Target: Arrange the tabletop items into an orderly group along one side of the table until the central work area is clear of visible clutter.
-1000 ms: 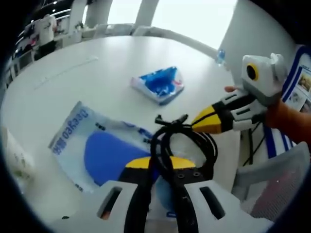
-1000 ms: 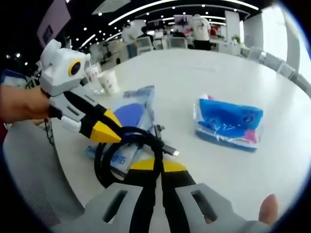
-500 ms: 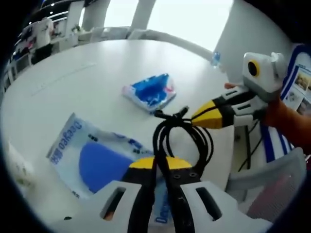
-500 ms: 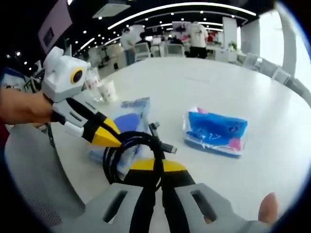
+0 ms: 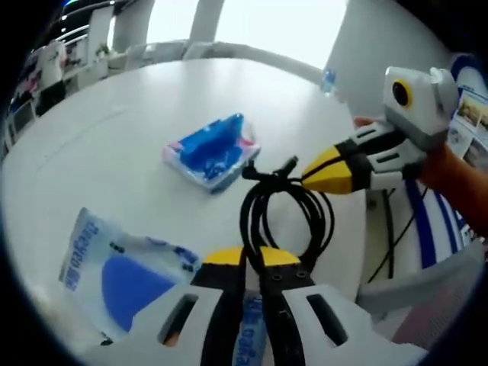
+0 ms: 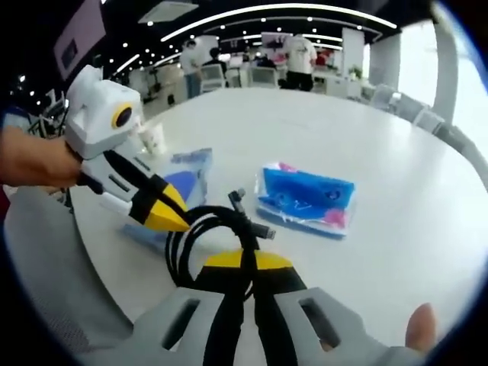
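I hold a coiled black cable (image 5: 286, 210) above the near edge of the white round table (image 5: 114, 145), both the left gripper (image 5: 252, 259) and the right gripper (image 6: 248, 263) clamped on its loops. The blue tissue pack (image 6: 305, 200) lies mid-table, the blue-and-white pouch (image 5: 114, 267) nearer. Pulling the grippers apart could, I judge, unravel the coil or drop it.

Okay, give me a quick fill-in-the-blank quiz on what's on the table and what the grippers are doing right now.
1. Both grippers, left gripper and right gripper, are shut on the coiled black ____.
2. The blue tissue pack lies on a ____ table.
3. The cable hangs above the table's ____.
4. A paper ____ stands beyond the flat blue-and-white packet.

Missing: cable; white; edge; cup
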Available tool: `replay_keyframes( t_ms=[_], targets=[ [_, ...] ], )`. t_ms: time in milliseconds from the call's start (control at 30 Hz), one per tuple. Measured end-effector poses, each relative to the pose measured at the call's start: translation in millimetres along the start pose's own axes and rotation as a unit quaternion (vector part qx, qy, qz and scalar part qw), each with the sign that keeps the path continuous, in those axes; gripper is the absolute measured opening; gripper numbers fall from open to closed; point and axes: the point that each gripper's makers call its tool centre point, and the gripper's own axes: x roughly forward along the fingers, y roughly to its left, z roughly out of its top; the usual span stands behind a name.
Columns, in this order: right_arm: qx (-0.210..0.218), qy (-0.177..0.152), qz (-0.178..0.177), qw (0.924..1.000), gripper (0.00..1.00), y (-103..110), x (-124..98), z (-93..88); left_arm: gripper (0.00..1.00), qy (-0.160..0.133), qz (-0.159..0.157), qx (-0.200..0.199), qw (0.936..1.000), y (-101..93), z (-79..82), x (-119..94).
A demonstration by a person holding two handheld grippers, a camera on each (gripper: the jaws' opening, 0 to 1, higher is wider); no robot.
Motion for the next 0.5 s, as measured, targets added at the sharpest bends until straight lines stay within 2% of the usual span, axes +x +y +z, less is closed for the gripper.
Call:
replay_keyframes(
  t_ms=[500],
  targets=[
    [0.015, 0.028, -0.003, 0.9995, 0.02, -19.2, 20.4, -16.9, 0.05, 0.043, 0.014, 0.042, 0.9981, 6.4, -6.3, 25.1]
  ],
)
